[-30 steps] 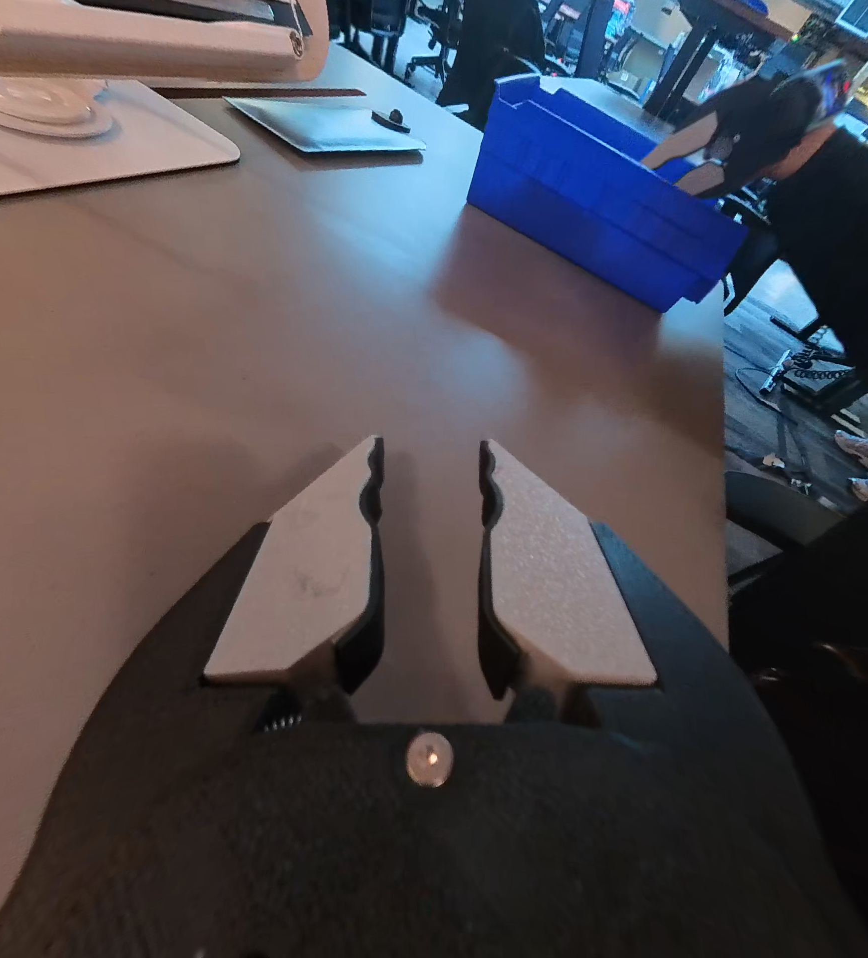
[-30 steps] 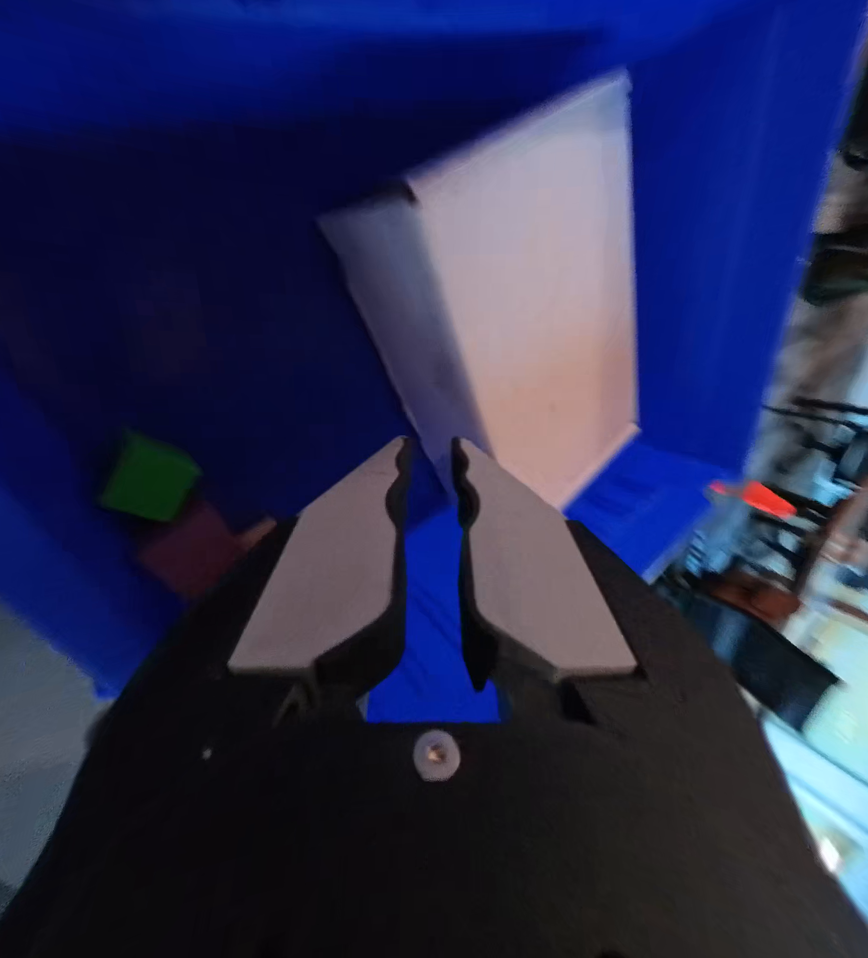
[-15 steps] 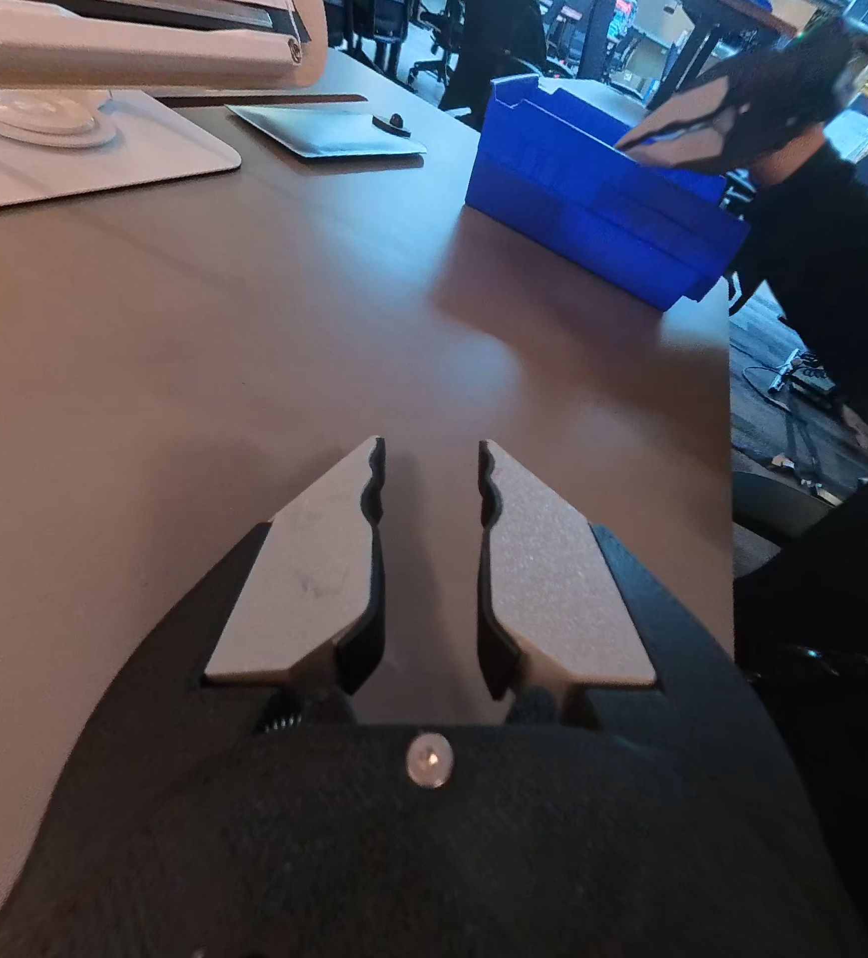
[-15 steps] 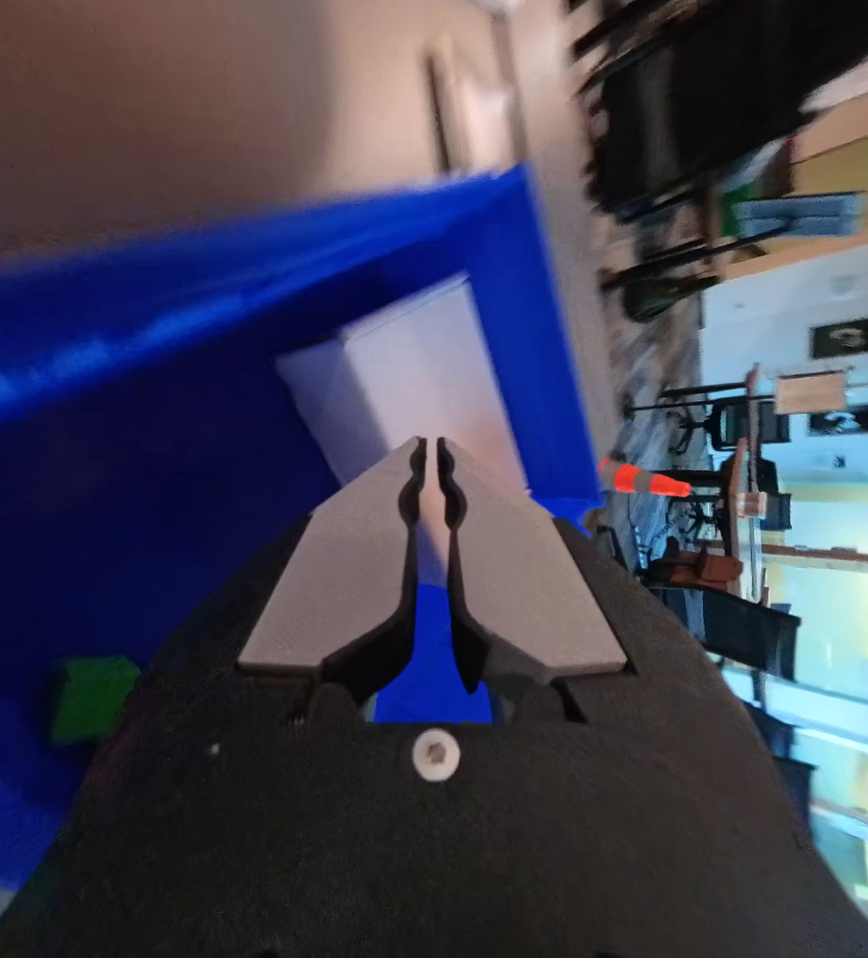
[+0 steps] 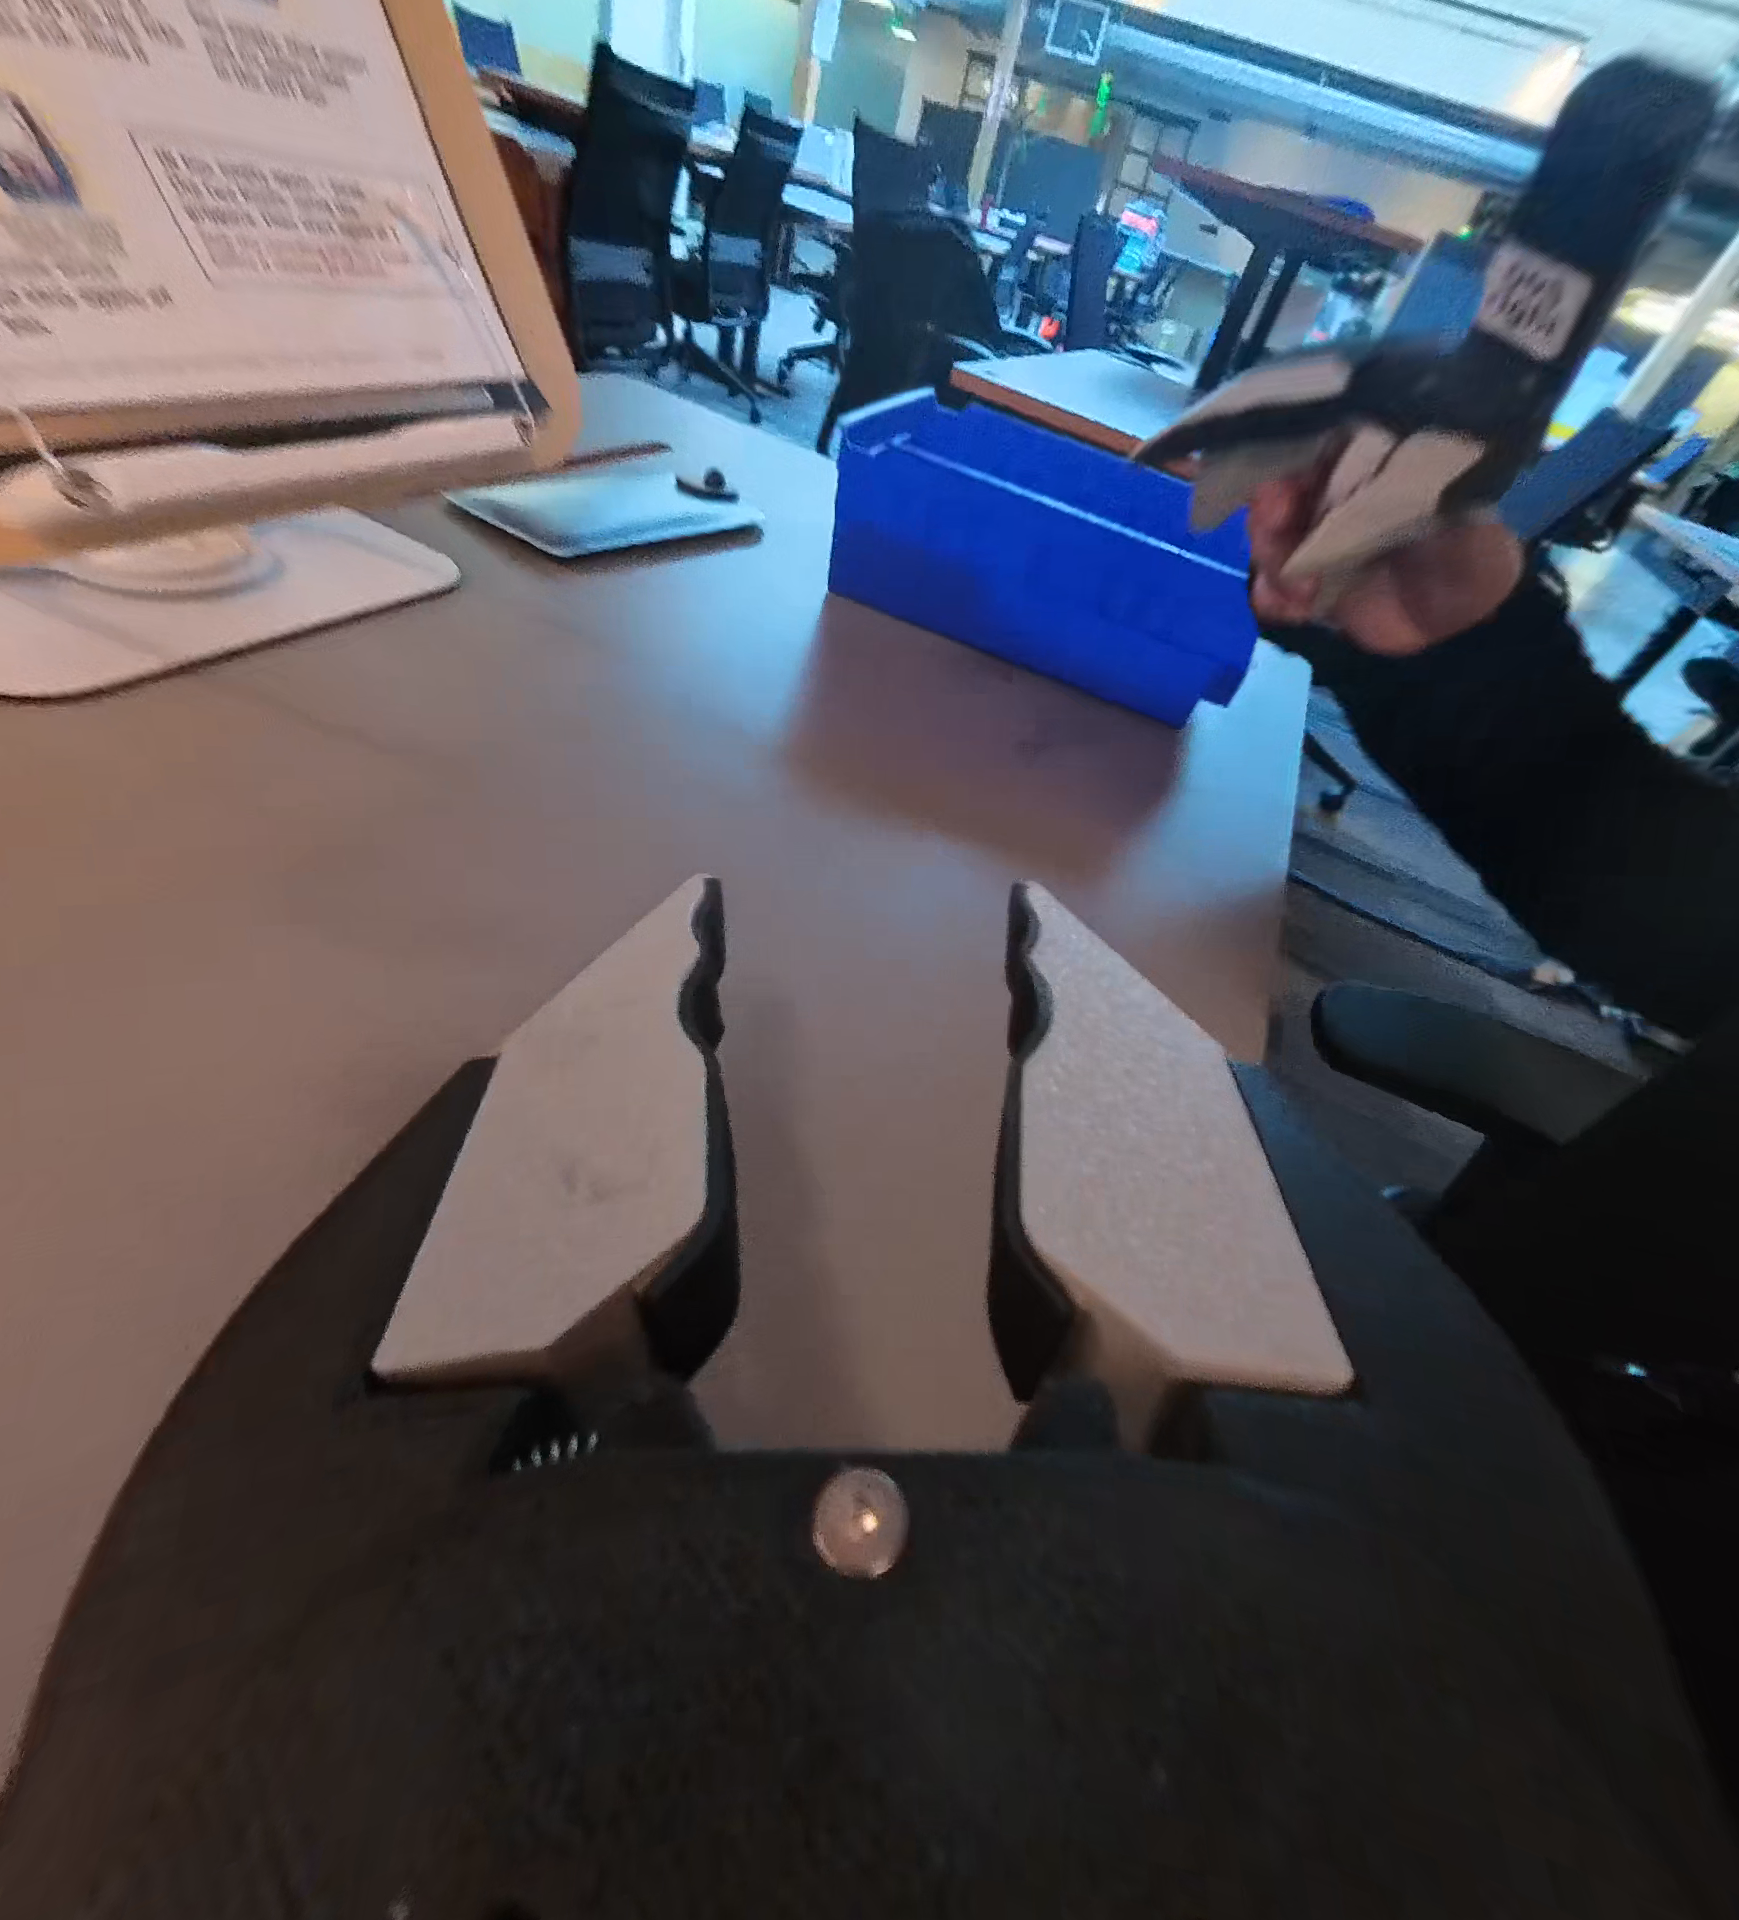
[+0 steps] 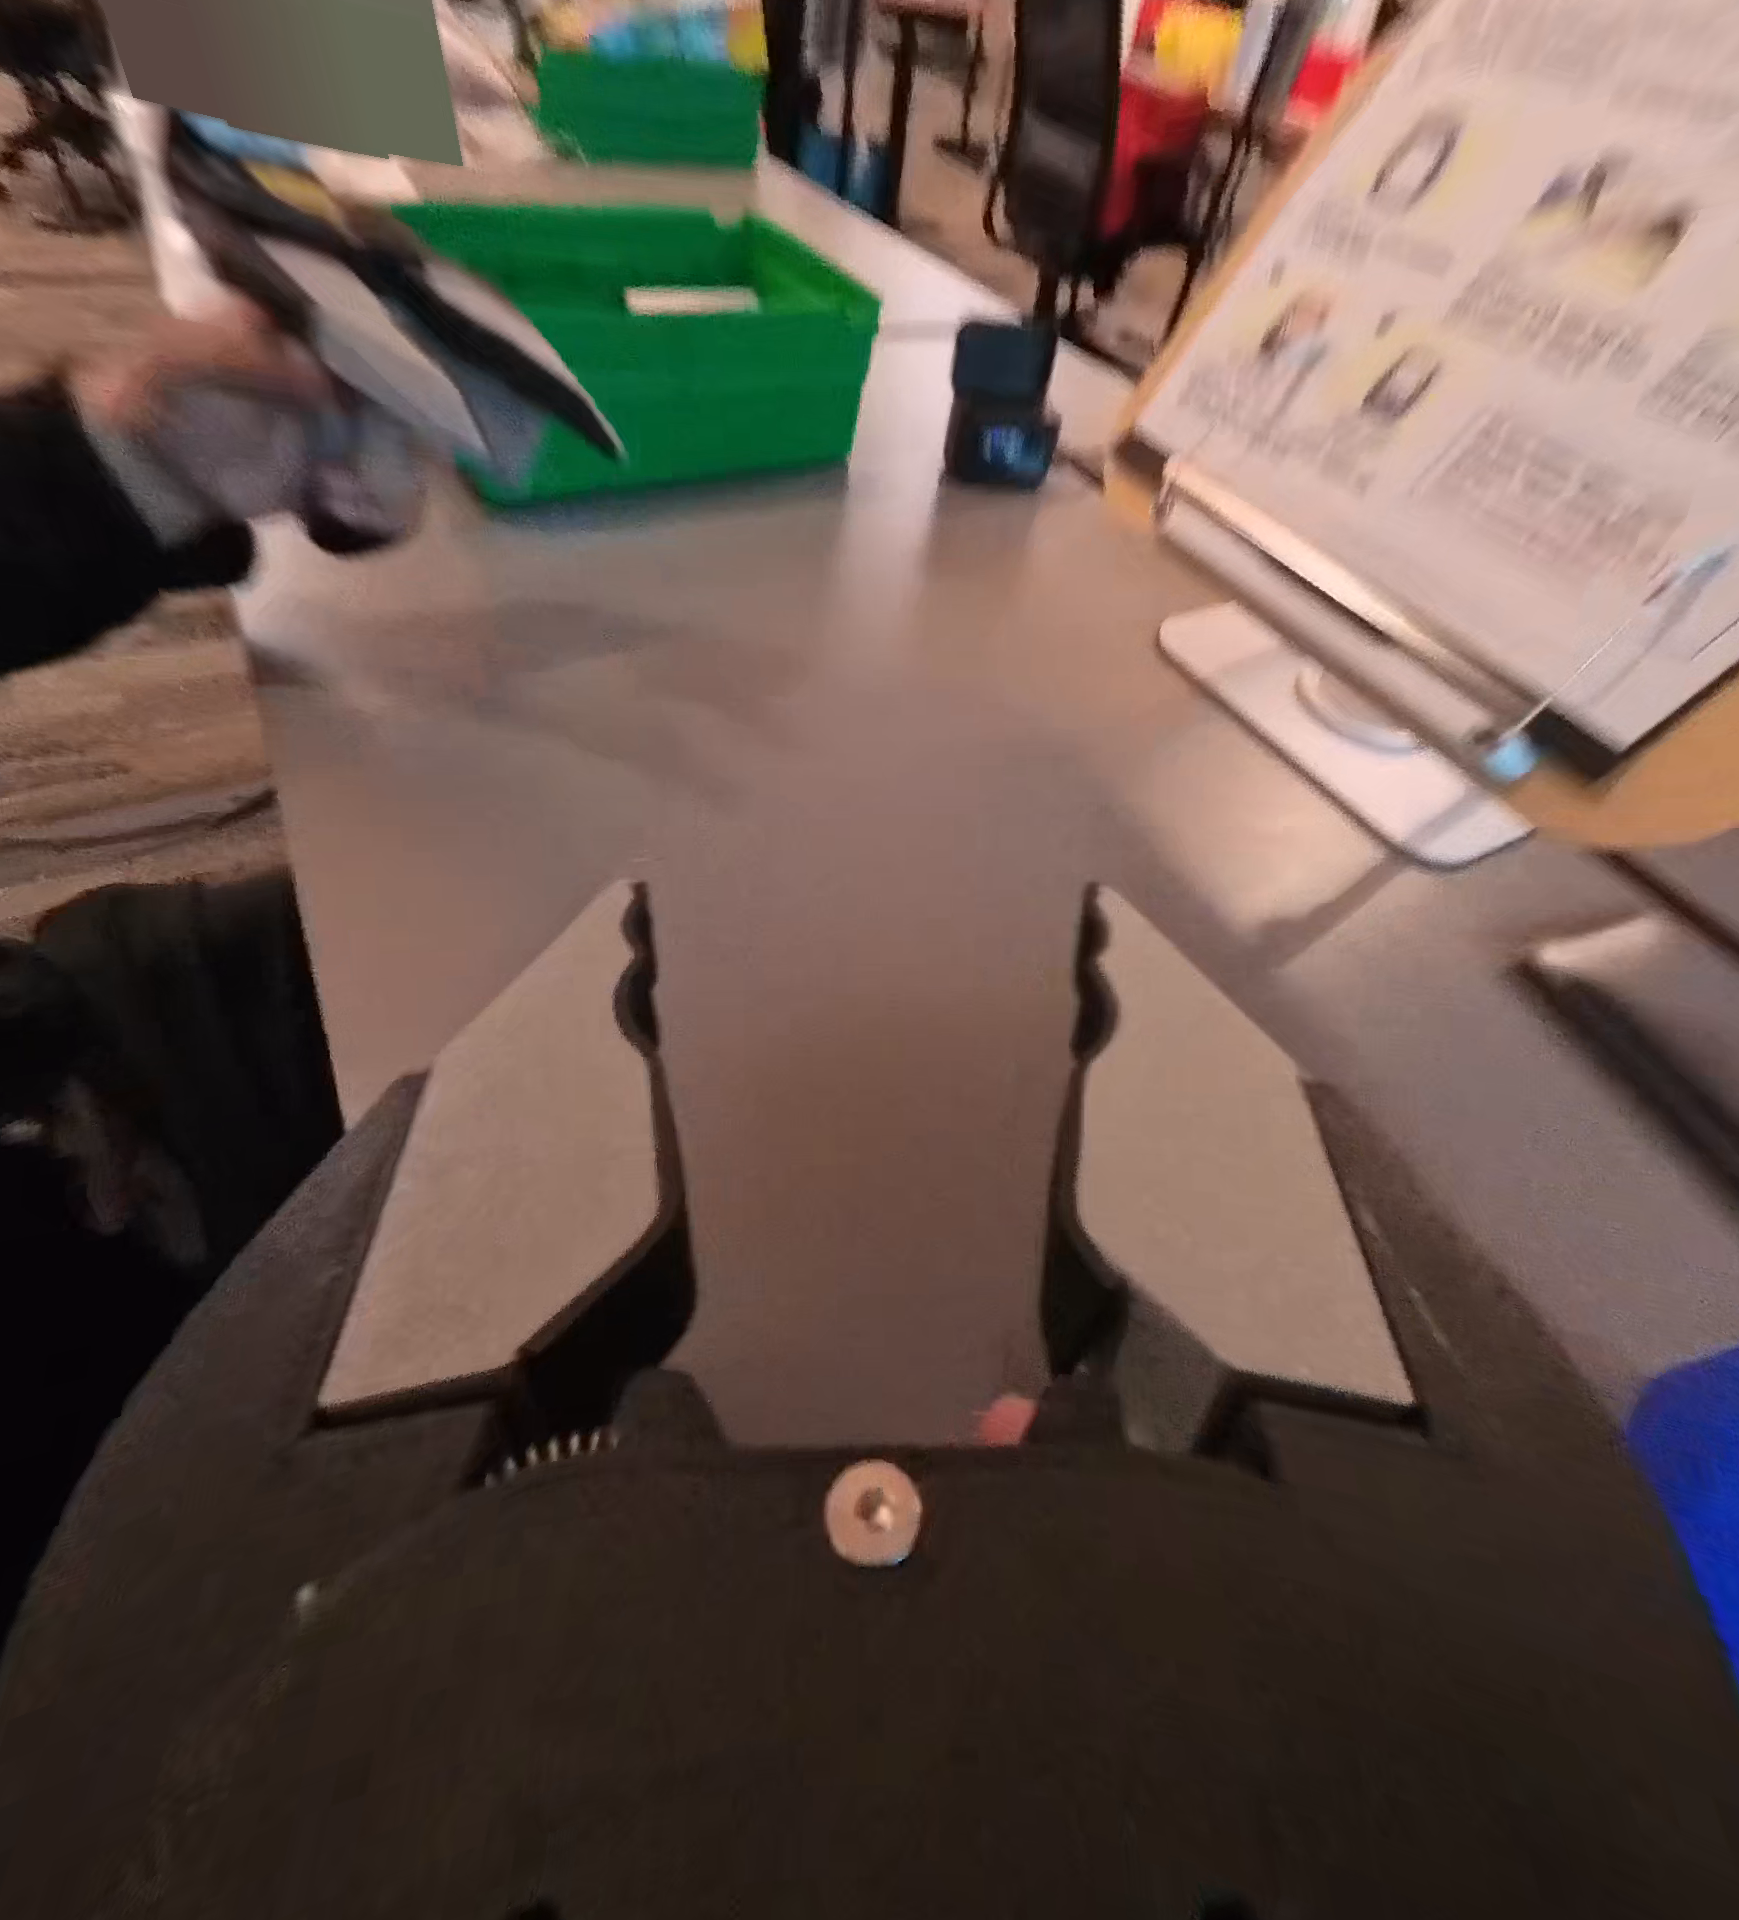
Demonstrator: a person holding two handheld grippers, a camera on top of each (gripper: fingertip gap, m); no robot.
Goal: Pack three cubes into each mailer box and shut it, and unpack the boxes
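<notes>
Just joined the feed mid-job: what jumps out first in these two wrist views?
Both grippers are open and empty over a bare brown table: the left gripper in the foreground of its own view, the right gripper likewise. A bright blue bin sits at the table's far right edge in the left view. In the right view a green bin stands at the far end.

- Blue bin sits on the table's far right, near the edge, contents hidden behind its wall.
- Green bin rests at the table's far end, open-topped, a flat white item lying inside, blurred.
</notes>
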